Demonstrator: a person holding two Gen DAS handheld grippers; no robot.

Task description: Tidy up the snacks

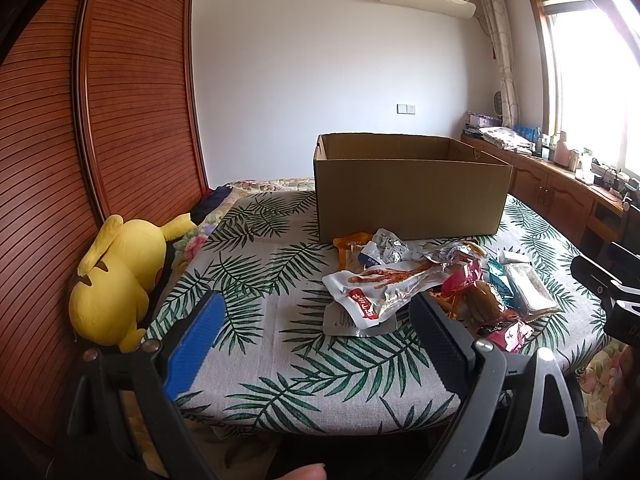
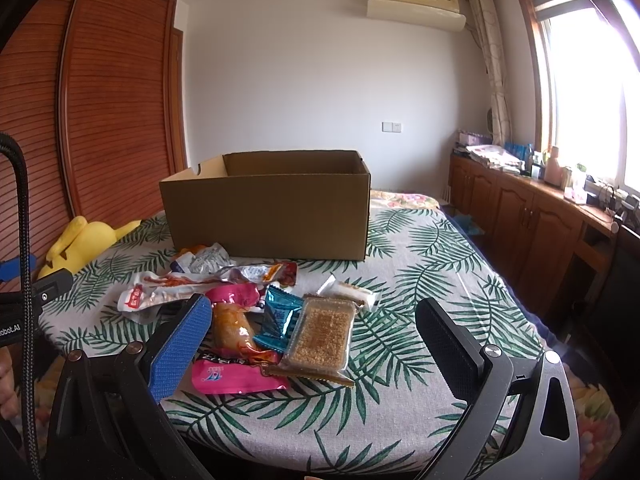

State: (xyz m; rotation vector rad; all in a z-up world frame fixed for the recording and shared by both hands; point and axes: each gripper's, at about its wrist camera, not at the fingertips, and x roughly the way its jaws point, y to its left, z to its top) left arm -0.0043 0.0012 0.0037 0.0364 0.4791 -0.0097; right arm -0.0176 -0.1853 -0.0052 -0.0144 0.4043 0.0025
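Observation:
An open cardboard box (image 1: 412, 196) (image 2: 272, 216) stands at the back of the leaf-print table. In front of it lies a heap of snack packets: a clear packet with a red chicken foot (image 1: 380, 284) (image 2: 160, 292), a sesame bar in clear wrap (image 2: 322, 332) (image 1: 528, 292), a teal packet (image 2: 280, 316), pink packets (image 2: 236, 376) and a white bar (image 2: 352, 292). My left gripper (image 1: 320, 320) is open, low over the near table, just short of the chicken-foot packet. My right gripper (image 2: 316, 326) is open too, its fingers spread either side of the sesame bar and the teal packet.
A yellow plush toy (image 1: 116, 280) (image 2: 84, 240) lies at the table's left edge against a slatted wooden wardrobe (image 1: 120, 100). Wooden cabinets (image 2: 528, 216) with clutter on top run under the window on the right. The tablecloth (image 2: 420, 264) is bare right of the snacks.

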